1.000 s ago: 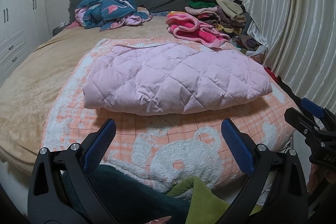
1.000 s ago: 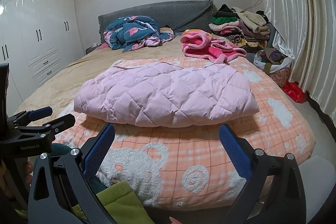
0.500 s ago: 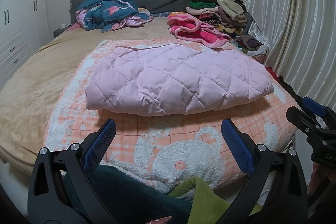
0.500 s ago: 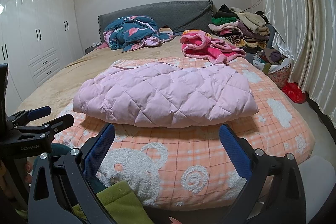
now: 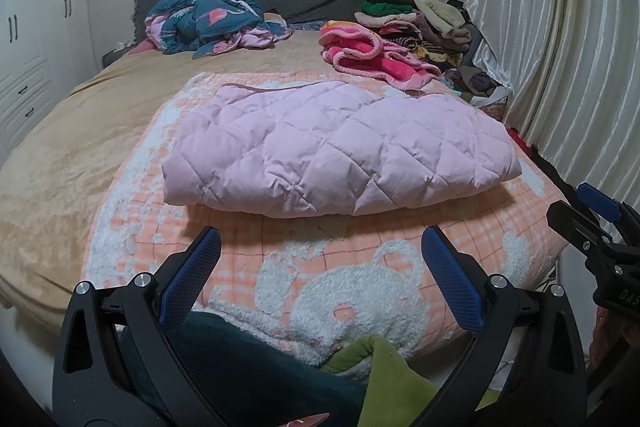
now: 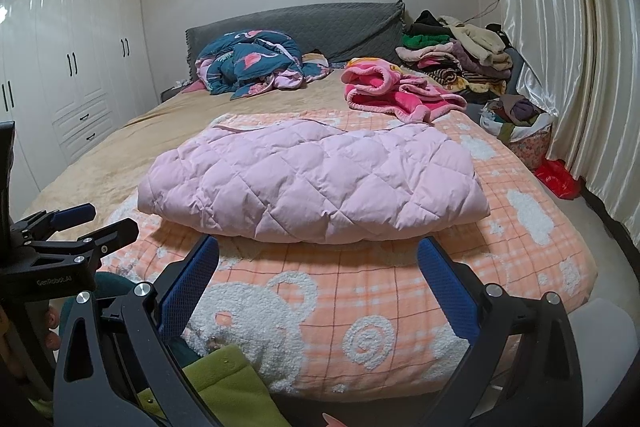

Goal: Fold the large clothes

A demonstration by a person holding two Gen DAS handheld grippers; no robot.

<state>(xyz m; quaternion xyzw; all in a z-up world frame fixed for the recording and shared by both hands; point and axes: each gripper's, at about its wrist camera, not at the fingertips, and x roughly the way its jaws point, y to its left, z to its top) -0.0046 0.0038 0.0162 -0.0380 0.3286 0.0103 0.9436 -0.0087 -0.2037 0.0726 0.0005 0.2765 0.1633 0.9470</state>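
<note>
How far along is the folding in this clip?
Done: the pink quilted coat lies folded into a compact rectangle on the peach blanket. In hand: nothing; the left gripper and right gripper are both open, short of the coat. Left: the pink fleece garment lies crumpled behind it.
</note>
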